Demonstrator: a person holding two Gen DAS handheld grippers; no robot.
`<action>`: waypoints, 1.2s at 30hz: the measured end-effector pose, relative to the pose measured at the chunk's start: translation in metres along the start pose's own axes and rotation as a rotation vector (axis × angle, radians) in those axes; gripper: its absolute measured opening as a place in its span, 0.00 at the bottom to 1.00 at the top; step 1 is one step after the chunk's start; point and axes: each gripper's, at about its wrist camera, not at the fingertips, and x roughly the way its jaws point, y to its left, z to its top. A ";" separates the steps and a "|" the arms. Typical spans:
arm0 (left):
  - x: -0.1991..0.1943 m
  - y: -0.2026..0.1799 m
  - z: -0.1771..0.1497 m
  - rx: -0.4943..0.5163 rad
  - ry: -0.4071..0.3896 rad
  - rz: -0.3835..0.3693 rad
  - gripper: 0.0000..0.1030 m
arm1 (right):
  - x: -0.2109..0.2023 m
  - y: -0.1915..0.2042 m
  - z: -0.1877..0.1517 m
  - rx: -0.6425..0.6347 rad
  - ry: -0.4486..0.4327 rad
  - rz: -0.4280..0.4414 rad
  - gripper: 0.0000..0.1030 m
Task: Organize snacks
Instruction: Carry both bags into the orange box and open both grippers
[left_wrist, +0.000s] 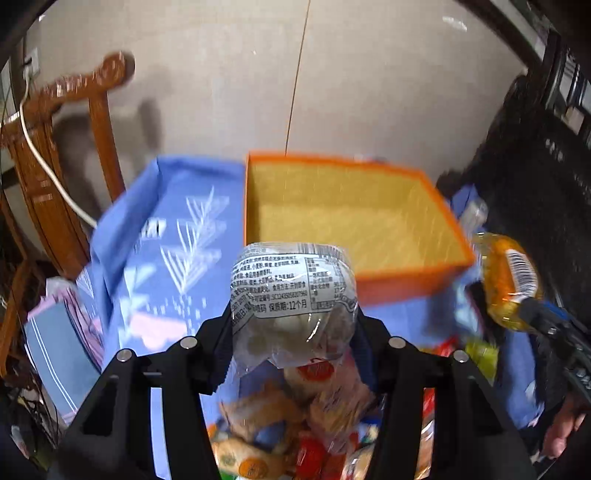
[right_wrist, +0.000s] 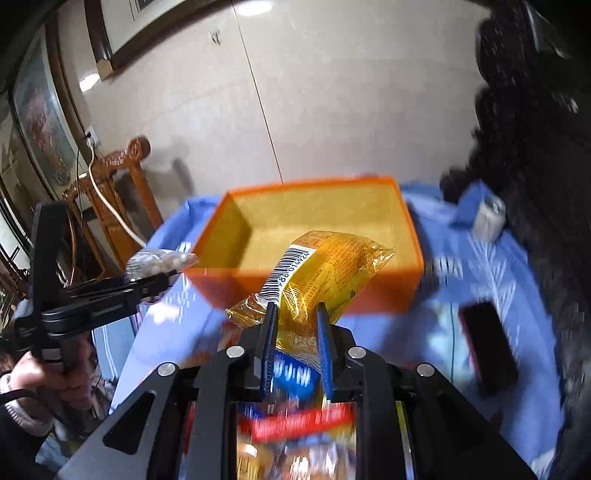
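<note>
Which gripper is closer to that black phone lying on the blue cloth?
Right. The right gripper, holding a yellow packet, is just left of the phone. The left gripper is far over on the other side, beyond the orange box.

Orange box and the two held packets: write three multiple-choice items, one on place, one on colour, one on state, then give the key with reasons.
1. Where is the orange box?
A. on the blue cloth
B. on the wooden chair
C. in a gripper

2. What colour is the packet in the right gripper?
A. green
B. yellow
C. clear with grey print

3. How is the left gripper?
A. open, with nothing in it
B. shut on the clear packet
C. shut on the box rim

Key: A, the box stands on the cloth; B, yellow wrapper with a barcode sits between the blue pads; B, the fingers press the clear packet's sides, lifted above the snack pile.
</note>
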 end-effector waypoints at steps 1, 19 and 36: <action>-0.002 -0.002 0.010 0.002 -0.015 0.002 0.52 | 0.004 -0.001 0.009 -0.002 -0.012 -0.001 0.20; 0.052 -0.014 0.108 0.060 -0.064 0.228 0.93 | 0.092 -0.026 0.086 0.025 -0.020 -0.072 0.85; 0.004 -0.019 0.082 0.049 -0.079 0.202 0.93 | 0.038 -0.007 0.059 0.028 -0.062 -0.071 0.86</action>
